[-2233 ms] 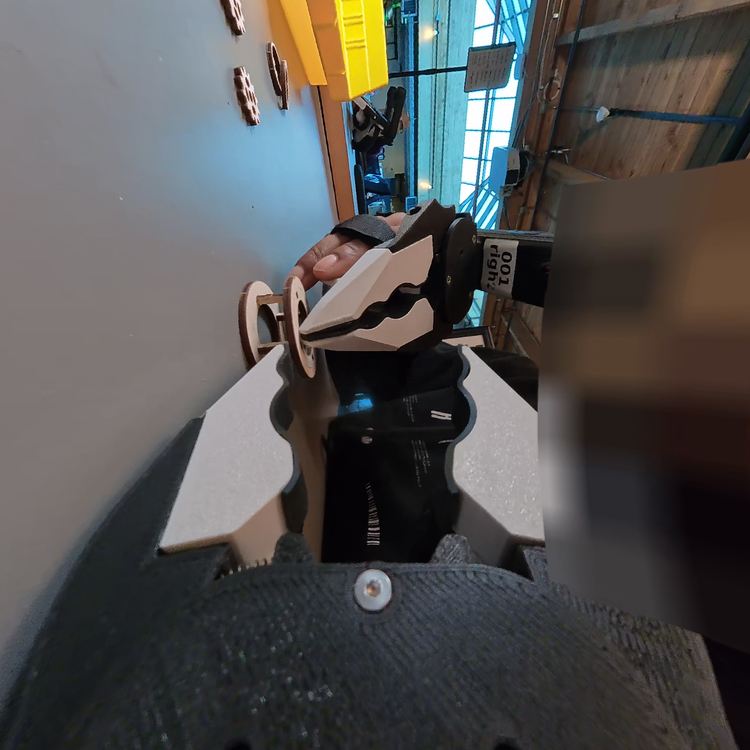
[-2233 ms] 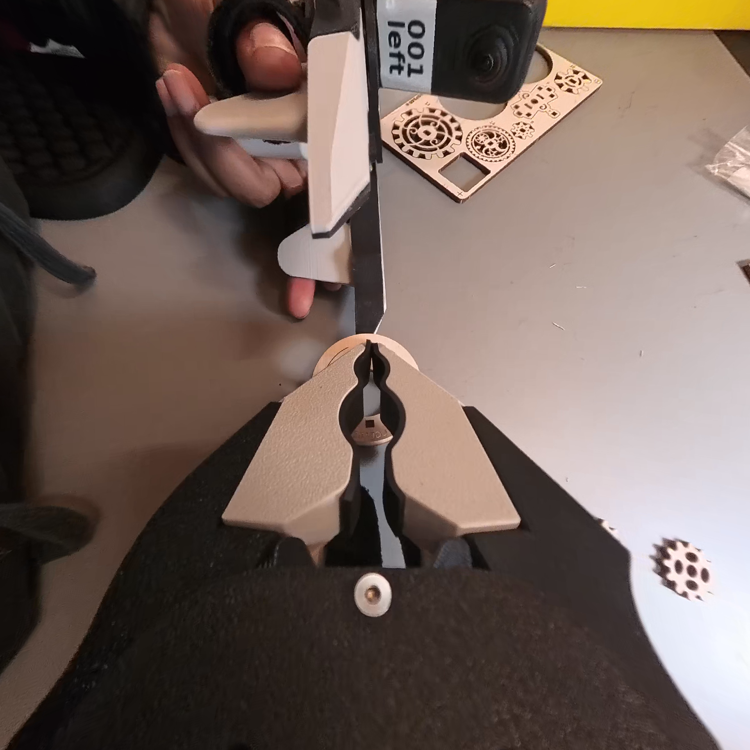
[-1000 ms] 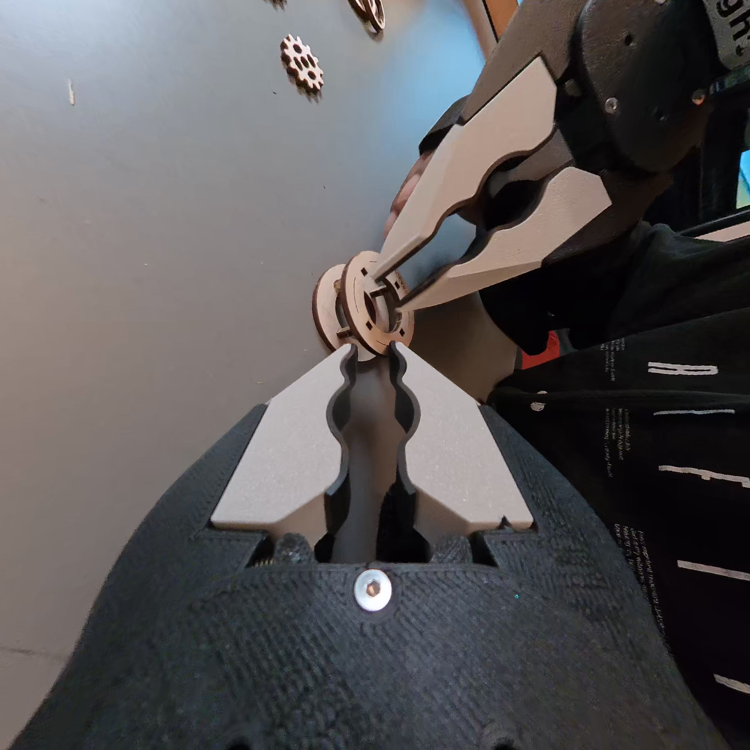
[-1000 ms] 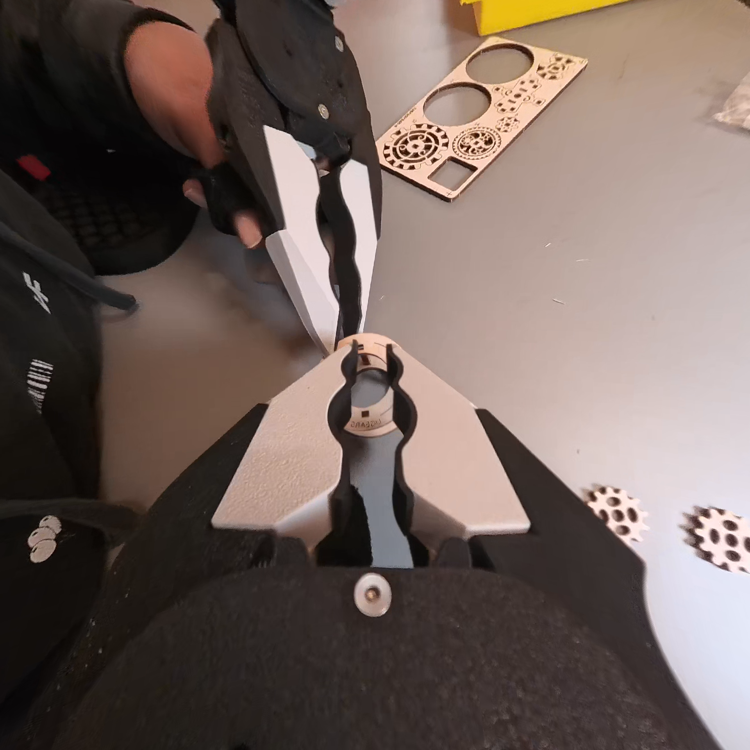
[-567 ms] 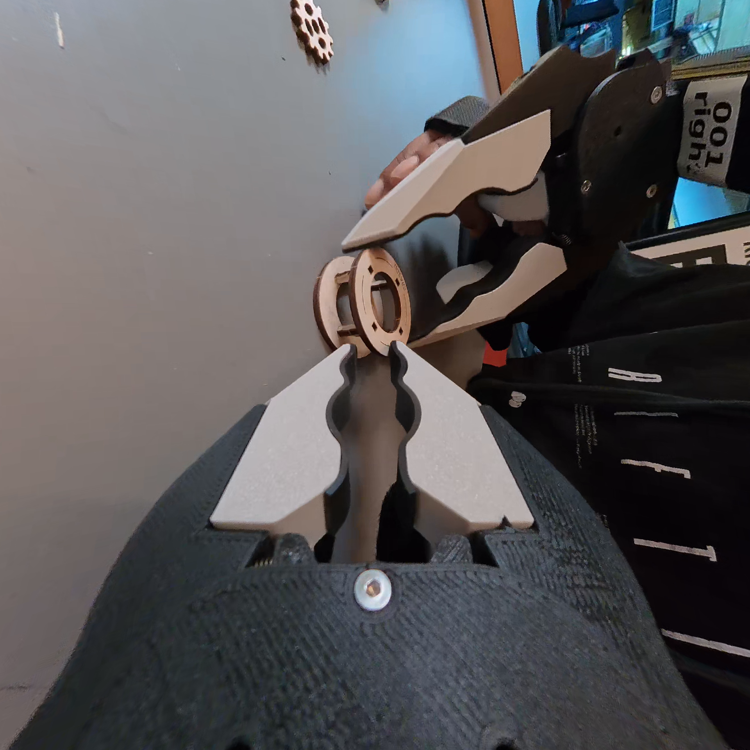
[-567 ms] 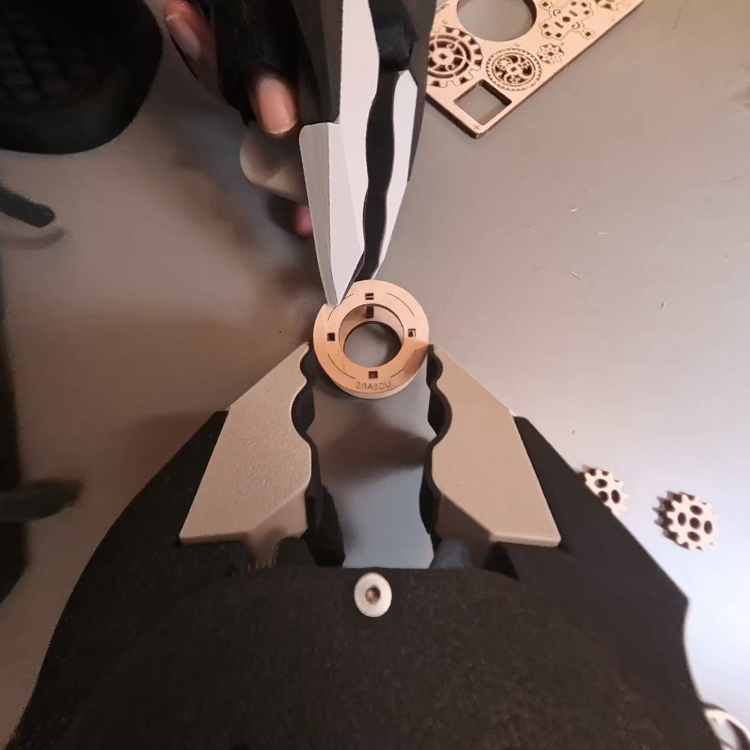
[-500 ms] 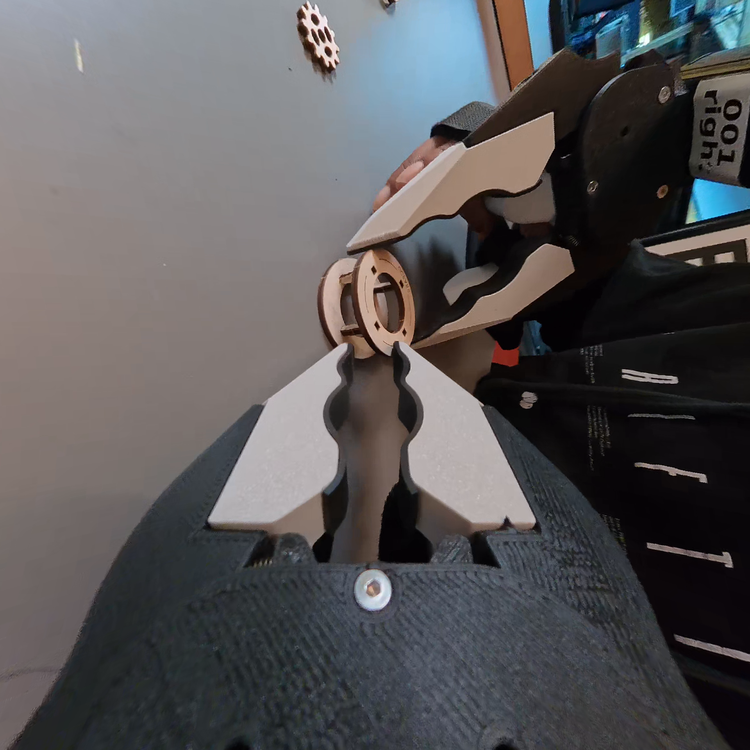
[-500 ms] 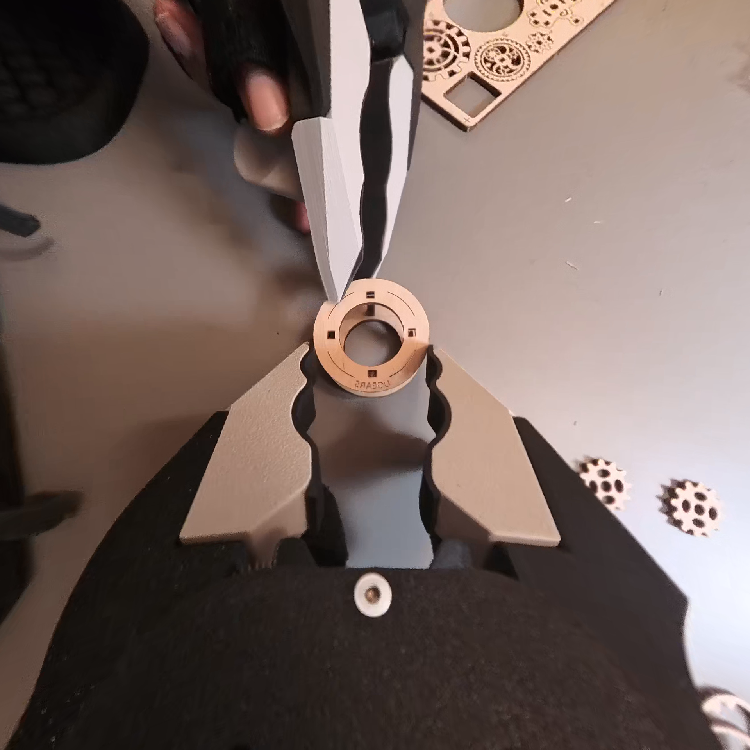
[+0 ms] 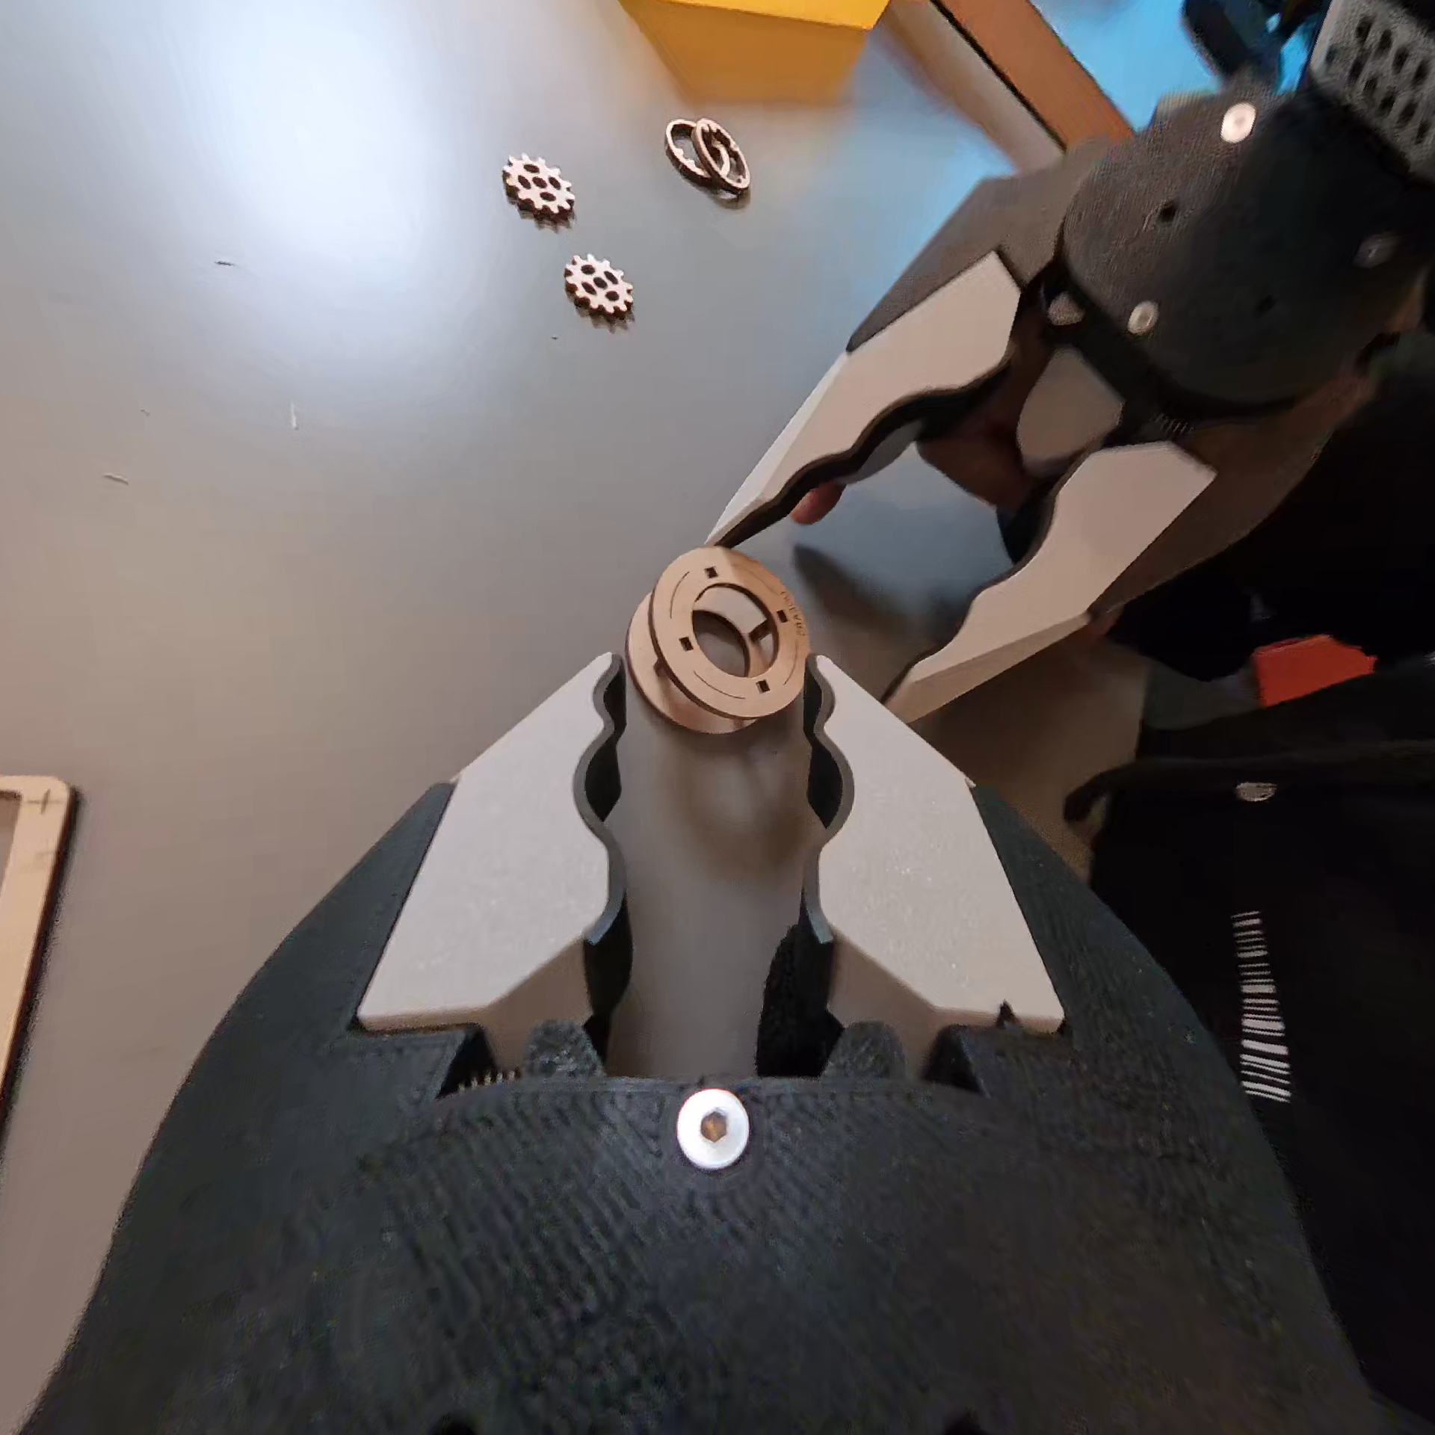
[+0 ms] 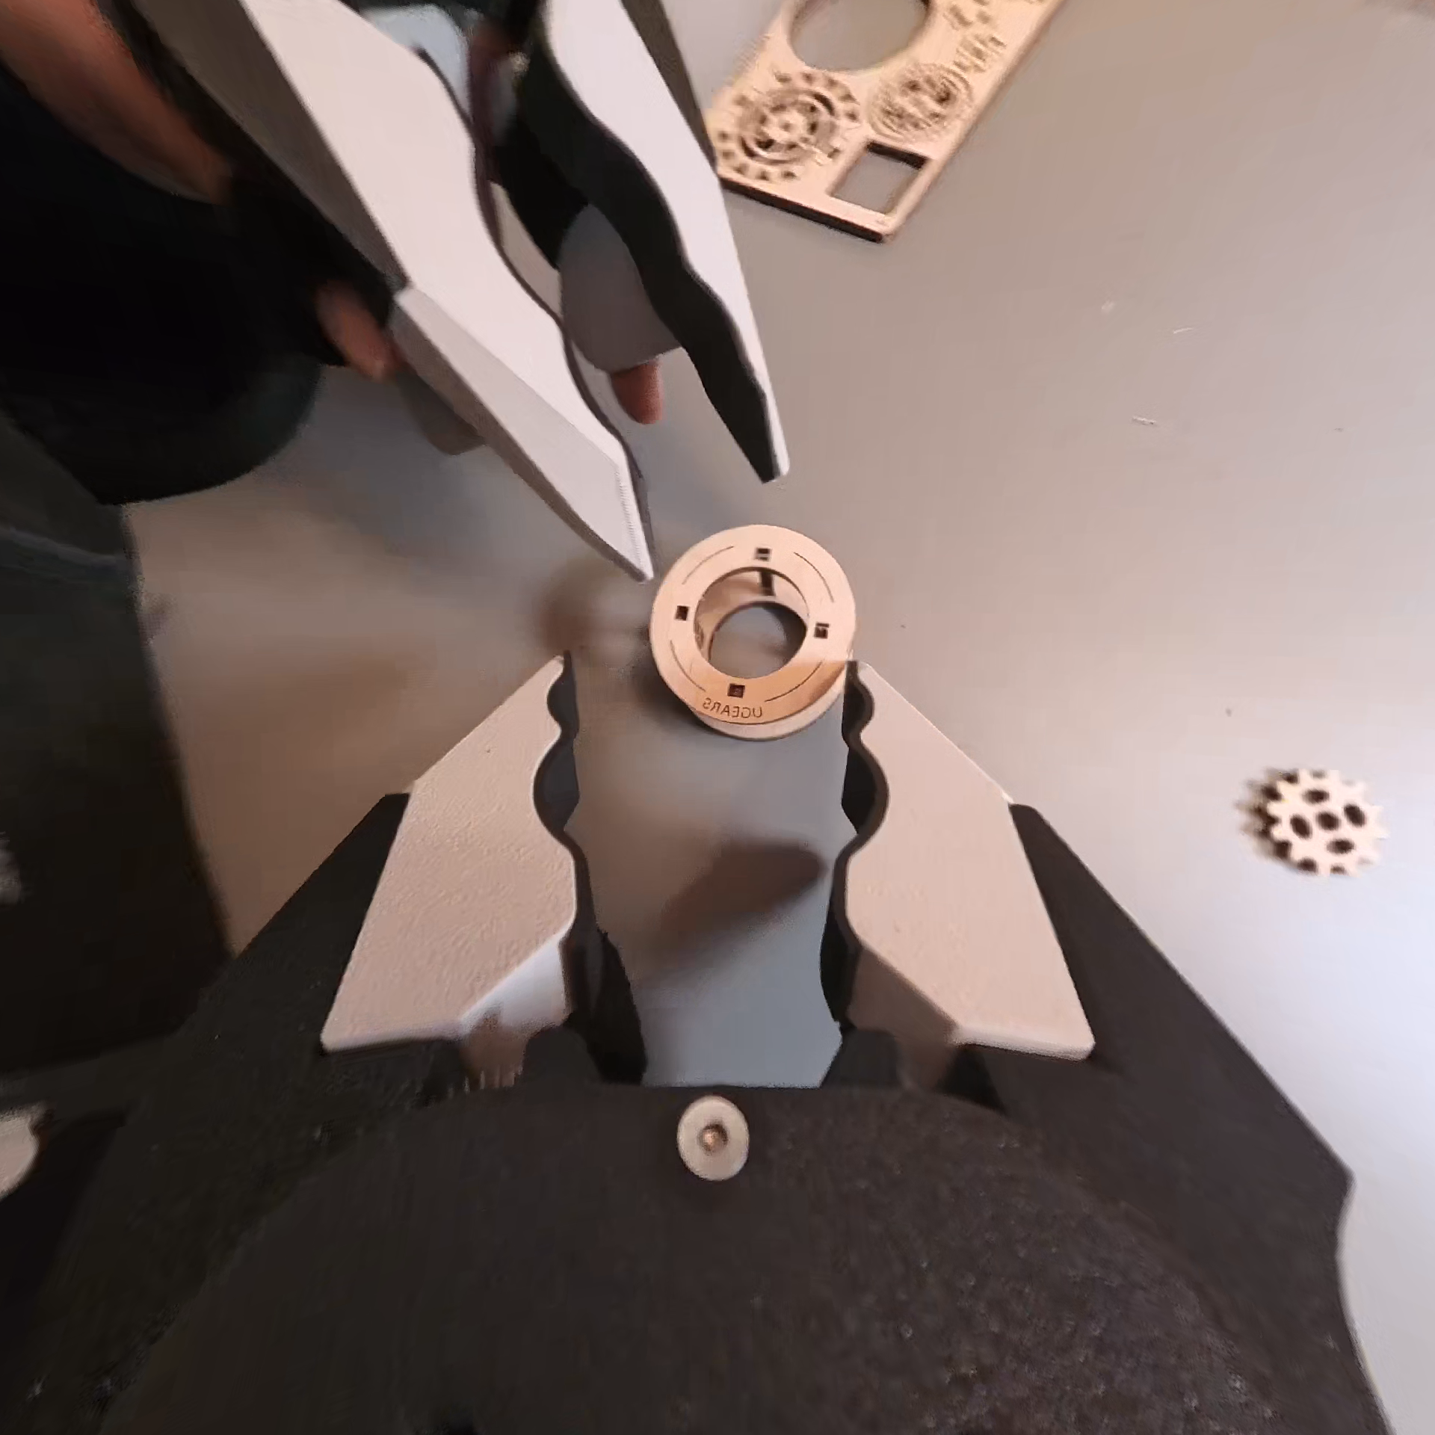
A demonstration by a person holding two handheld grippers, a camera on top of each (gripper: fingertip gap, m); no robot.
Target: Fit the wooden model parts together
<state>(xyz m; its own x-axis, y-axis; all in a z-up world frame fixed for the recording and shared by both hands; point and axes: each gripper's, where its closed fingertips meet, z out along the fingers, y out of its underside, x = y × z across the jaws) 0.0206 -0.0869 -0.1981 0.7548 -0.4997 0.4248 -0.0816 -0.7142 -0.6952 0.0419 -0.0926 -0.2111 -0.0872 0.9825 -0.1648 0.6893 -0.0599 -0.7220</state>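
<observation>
A wooden double-ring assembly (image 10: 753, 641), two discs joined by short pegs, lies flat on the grey table (image 10: 1087, 466), free of both grippers. My right gripper (image 10: 708, 669) is open, with its fingertips just short of the assembly on either side. My left gripper (image 10: 707, 524) is open above and behind it, with one fingertip close to the assembly's left edge. In the left wrist view the assembly (image 9: 714, 644) shows just beyond my open left gripper (image 9: 713, 668), and the open right gripper (image 9: 807, 625) reaches in from the upper right.
Two small wooden gears (image 9: 538, 190) (image 9: 598, 287) and a pair of thin rings (image 9: 708, 155) lie farther out, near a yellow bin (image 9: 753, 39). A punched wooden parts sheet (image 10: 870, 109) lies at the back. A gear (image 10: 1320, 831) lies to the right. A person's dark clothing (image 9: 1281, 893) is close by. My left and right fingertips are right by each other. About 11 centimeters separates my right fingertips from the gear (image 10: 1320, 831). Look for it in the left wrist view (image 9: 607, 283) too.
The left gripper, shut on the assembly's rim, has opened and let it go. The assembly went from upright to flat on the table. The right gripper opened a little wider.
</observation>
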